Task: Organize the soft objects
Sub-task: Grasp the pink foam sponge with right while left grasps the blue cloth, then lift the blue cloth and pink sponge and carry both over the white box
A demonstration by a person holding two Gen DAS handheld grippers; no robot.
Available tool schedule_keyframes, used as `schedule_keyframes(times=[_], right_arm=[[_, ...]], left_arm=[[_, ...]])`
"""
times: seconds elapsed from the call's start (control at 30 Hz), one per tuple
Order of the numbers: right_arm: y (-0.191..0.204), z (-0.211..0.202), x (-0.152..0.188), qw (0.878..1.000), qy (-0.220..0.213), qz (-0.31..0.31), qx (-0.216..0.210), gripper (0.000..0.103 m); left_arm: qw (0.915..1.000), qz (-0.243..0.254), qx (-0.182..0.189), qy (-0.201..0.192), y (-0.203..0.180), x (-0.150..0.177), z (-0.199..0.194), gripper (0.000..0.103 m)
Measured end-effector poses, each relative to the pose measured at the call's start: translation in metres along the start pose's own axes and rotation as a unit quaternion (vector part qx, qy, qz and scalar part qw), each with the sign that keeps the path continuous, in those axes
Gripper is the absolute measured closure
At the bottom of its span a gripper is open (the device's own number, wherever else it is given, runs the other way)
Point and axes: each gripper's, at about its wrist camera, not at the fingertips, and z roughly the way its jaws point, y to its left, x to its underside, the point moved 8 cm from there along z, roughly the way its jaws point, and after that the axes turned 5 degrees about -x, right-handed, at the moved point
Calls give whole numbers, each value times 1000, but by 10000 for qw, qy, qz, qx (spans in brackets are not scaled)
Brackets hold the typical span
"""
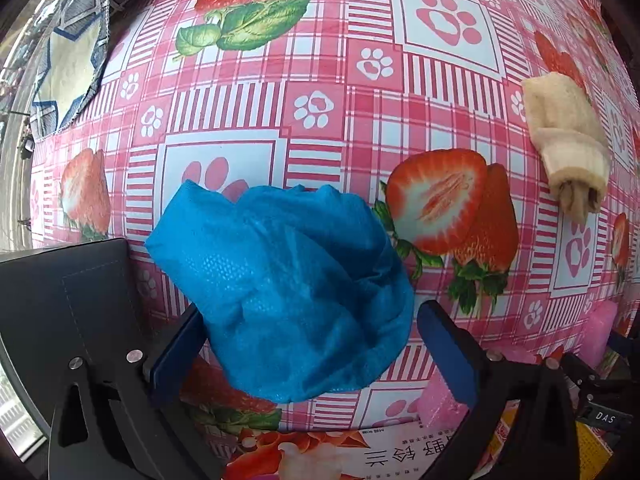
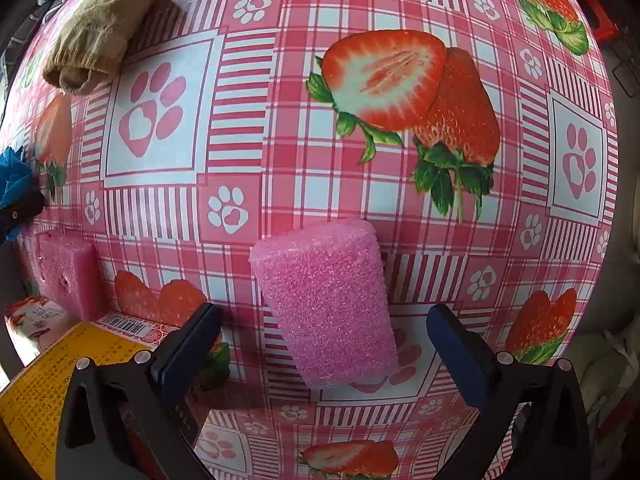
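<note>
Presently, the left claw (image 1: 308,344) is seen spread apart around a crumpled blue non-woven fabric piece (image 1: 288,292) lying on the counter (image 1: 320,92), which is covered by a pink plaid strawberry-and-paw-print cloth; contact between fingers and fabric cannot be confirmed. A rolled beige sock bundle (image 1: 568,140) lies well apart. The right claw (image 2: 324,344) is likewise spread, with a pink foam block (image 2: 328,304) between its fingers, untouched. A 2nd pink foam block (image 2: 66,272) rests near a yellow printed box (image 2: 40,396).
</note>
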Motion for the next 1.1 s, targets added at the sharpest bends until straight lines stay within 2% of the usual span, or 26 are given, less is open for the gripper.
schedule_keyframes(times=[0.07,0.13,0.3,0.43,0.47,0.5,0.53,0.57,0.6,0.63,0.67,0.73,0.9,0.97,1.1], right_arm=[[-2,0,-12,10000,56,-8,0,0],[-1,0,-15,10000,70,20,-4,0],[-10,-1,-31,9999,-7,109,-21,0],[-17,-10,-30,9999,-32,97,-14,0],[-18,-11,-28,9999,-8,109,-6,1],[-18,-12,-22,9999,3,119,0,6],[-19,-16,-21,9999,-32,136,-4,10],[-21,-21,-17,9999,-68,157,-6,21],[-22,-25,-16,9998,-105,159,-8,37],[-24,-29,-14,9997,-156,167,-14,47],[-26,-33,-13,9996,-192,184,-30,55],[-29,-37,-12,9987,-226,336,-323,55],[-38,-54,-7,9960,-424,617,-491,55],[-39,-64,-5,9944,-512,701,-609,55],[-39,-89,-1,9910,-700,801,-818,55]], left_arm=[[9999,-47,97,20,2,2,4,0],[9990,-212,363,129,9,3,10,0],[9988,-330,362,22,16,5,11,0],[9986,-366,342,191,16,-2,8,0],[9986,-370,335,162,13,-7,9,5],[9988,-317,356,92,10,-6,5,8],[9992,-227,337,5,1,-12,-12,18],[9994,-108,330,-93,-3,-12,-17,34],[9993,19,319,-169,-7,-11,-22,43],[9992,151,305,-217,-11,-12,-26,67],[9990,231,290,-233,-15,-12,-28,74],[9988,205,265,-350,-15,-13,-35,75],[9978,166,278,-585,-5,-7,-60,75],[9968,233,270,-709,4,-2,-82,75],[9949,341,297,-905,-2,12,-112,75]])
